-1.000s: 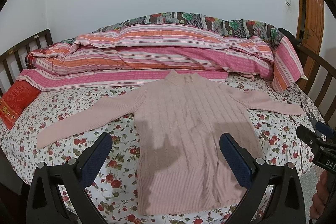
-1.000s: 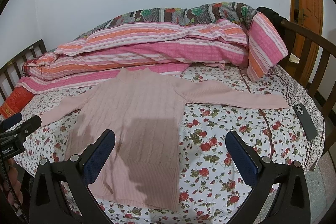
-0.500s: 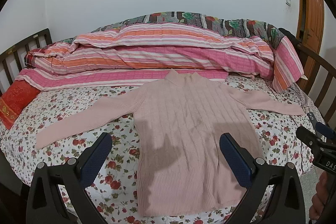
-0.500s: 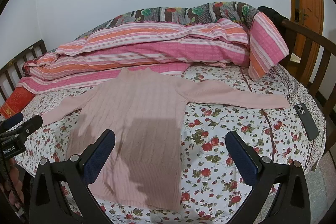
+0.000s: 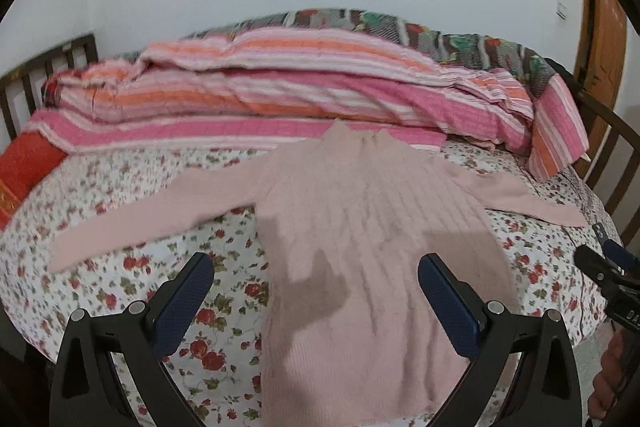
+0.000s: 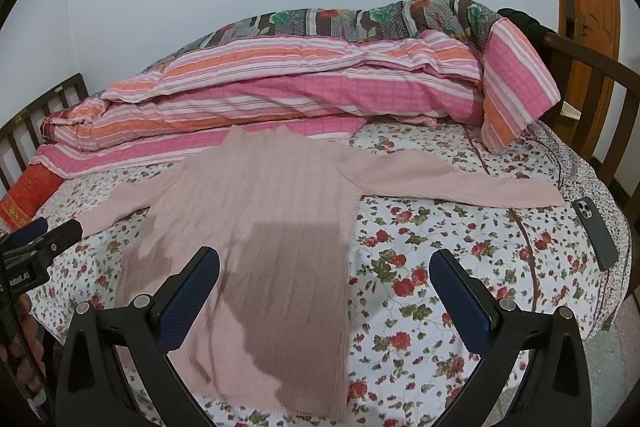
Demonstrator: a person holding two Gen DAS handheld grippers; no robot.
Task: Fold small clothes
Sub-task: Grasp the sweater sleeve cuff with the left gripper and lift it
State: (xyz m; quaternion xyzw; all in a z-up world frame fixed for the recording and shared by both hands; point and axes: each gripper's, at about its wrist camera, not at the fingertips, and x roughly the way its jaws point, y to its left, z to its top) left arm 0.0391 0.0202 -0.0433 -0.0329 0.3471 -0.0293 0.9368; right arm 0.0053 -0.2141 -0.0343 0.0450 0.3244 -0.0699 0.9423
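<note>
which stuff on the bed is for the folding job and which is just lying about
For the job:
pink sweater, spread flat, sleeves out
left gripper, jaws open
right gripper, jaws open

Lying about:
striped quilt
phone
red cushion

Even indoor light; left view motion-blurred, right sharp; fisheye-bent edges; shadows on sweater (image 6: 256, 227).

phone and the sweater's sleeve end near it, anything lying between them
Nothing lies there. In the right wrist view the grey phone sits just past the cuff of the pink sweater, with only bare floral bedsheet showing in the short gap.
</note>
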